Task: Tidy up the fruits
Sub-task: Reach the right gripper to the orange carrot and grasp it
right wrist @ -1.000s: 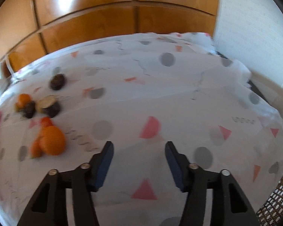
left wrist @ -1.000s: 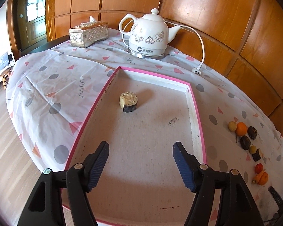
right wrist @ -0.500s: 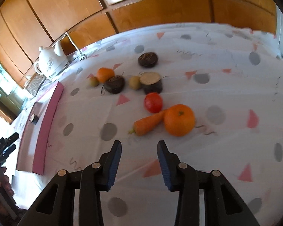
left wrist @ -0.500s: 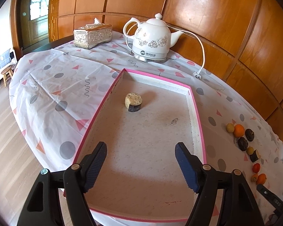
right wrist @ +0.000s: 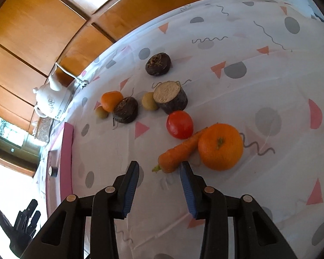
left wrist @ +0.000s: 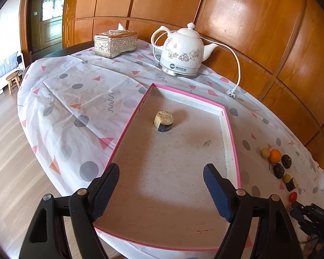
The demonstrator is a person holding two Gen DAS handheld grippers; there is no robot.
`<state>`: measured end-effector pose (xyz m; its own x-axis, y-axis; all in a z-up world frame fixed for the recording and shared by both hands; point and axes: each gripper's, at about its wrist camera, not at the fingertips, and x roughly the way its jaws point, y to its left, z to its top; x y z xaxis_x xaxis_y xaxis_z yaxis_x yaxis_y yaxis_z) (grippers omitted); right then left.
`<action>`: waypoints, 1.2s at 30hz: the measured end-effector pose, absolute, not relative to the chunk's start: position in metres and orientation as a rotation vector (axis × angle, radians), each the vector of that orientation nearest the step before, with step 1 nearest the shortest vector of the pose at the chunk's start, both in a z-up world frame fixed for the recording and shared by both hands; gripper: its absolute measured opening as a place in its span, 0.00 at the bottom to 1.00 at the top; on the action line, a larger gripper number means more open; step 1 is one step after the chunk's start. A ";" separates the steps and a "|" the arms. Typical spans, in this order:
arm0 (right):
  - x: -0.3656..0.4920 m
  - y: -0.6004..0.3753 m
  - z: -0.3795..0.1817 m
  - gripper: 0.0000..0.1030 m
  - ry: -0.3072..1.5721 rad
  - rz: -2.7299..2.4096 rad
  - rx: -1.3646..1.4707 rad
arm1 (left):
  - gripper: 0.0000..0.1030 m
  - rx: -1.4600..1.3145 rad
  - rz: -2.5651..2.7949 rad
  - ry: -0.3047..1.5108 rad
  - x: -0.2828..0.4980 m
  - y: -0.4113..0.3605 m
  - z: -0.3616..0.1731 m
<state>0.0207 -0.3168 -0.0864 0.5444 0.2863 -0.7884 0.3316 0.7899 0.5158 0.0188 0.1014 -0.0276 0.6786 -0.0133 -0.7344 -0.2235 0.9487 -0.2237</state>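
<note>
- My right claw (right wrist: 158,191) hung empty, partly spread, the carrot (right wrist: 179,152) just ahead.
- It needed centring over the carrot's middle.
- My left claw (left wrist: 161,191) was opening, empty, over the pink tray (left wrist: 232,133).

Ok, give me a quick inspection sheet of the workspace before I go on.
Surface: white patterned tablecloth on a round table.
Job's things: pink-rimmed flat tray holding one dark-skinned cut root piece; large orange, carrot, red tomato and other pieces loose on the cloth.
Clutter: silver tissue box, white floral electric kettle.
Grippers: left gripper opening, fingers empty; right gripper open, empty, by the carrot tip.
Cables: white kettle cord, unplugged.
Surroundings: wood-panelled wall.
</note>
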 end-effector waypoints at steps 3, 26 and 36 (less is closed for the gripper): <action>0.025 -0.317 -0.089 0.39 1.033 -0.074 0.690 | 0.78 -0.312 0.121 0.820 0.018 0.103 -0.028; 0.059 -0.267 -0.054 0.39 1.053 0.084 -0.039 | 0.79 -0.351 0.120 0.830 0.019 0.112 -0.034; 0.073 -0.253 -0.082 0.39 1.148 0.211 -0.336 | 0.81 -0.360 0.162 0.818 0.011 0.121 -0.028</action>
